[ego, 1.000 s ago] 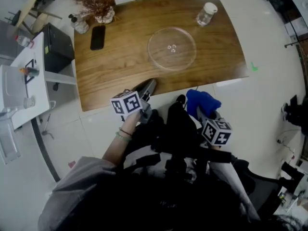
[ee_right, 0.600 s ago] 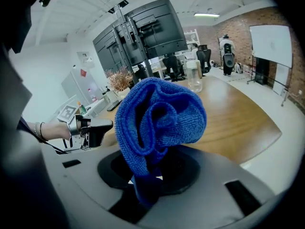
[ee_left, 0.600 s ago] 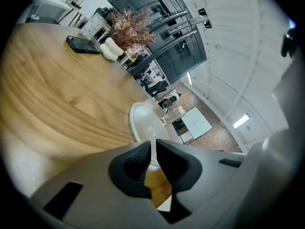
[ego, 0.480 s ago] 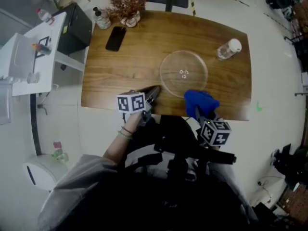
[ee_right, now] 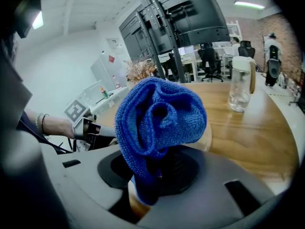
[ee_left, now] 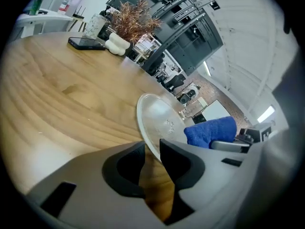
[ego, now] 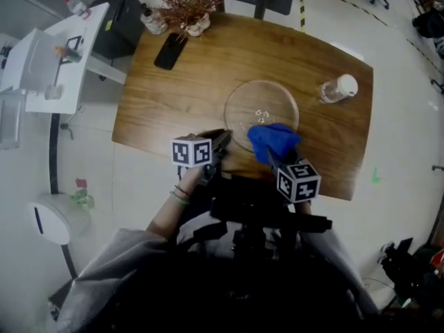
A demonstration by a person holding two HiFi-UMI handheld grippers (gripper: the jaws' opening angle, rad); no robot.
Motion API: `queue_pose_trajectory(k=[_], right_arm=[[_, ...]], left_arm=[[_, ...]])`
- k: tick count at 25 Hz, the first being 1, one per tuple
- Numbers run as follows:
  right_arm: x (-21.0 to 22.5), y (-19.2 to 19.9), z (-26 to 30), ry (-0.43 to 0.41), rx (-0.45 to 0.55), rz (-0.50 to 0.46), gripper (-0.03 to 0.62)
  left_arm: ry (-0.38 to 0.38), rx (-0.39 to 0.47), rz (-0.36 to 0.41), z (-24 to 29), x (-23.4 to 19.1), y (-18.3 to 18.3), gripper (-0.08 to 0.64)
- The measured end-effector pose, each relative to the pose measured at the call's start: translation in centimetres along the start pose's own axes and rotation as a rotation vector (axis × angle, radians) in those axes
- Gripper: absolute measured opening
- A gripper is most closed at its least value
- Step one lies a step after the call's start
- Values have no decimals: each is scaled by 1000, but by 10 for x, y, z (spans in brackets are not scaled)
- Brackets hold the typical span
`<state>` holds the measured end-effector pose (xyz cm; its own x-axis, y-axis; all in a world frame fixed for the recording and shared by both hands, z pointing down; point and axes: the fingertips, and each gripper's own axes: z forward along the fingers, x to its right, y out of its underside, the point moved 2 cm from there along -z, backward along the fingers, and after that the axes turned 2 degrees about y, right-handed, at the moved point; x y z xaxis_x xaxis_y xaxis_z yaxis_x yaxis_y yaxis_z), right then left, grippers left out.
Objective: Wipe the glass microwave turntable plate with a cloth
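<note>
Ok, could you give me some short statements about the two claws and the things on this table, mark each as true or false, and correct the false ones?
1. The right claw is closed on a blue cloth. True.
2. The phone lies on the glass plate. False: it lies on the bare wood near the dried plant, apart from the plate.
3. The jar with the white lid stands upright on the table. True.
4. The left claw grips the phone. False: its jaws stand slightly apart near the plate's rim, with only table wood showing between them.
</note>
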<state>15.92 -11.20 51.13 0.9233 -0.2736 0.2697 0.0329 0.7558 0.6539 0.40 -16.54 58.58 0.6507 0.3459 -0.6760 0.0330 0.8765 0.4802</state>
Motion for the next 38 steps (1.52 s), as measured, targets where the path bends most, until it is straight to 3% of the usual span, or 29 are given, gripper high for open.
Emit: queue_pose_trajectory(k=[6, 11, 18, 27, 31, 38], right_arm=[[-21, 0, 33, -105, -82, -229, 117], [-24, 6, 47, -127, -126, -361, 117], [-1, 21, 27, -114, -131, -353, 117], [37, 31, -1, -84, -73, -186, 117], [25, 14, 10, -101, -52, -226, 117], [-31, -39, 56, -149, -42, -407, 117]], left_arm=[[-116, -65, 89, 12, 3, 7, 77], [-142, -58, 107, 12, 3, 8, 69], [-171, -47, 127, 10, 1, 9, 60], [-161, -50, 120, 11, 3, 9, 60], [-156, -53, 106, 12, 3, 8, 57], [-134, -76, 64, 10, 0, 7, 37]])
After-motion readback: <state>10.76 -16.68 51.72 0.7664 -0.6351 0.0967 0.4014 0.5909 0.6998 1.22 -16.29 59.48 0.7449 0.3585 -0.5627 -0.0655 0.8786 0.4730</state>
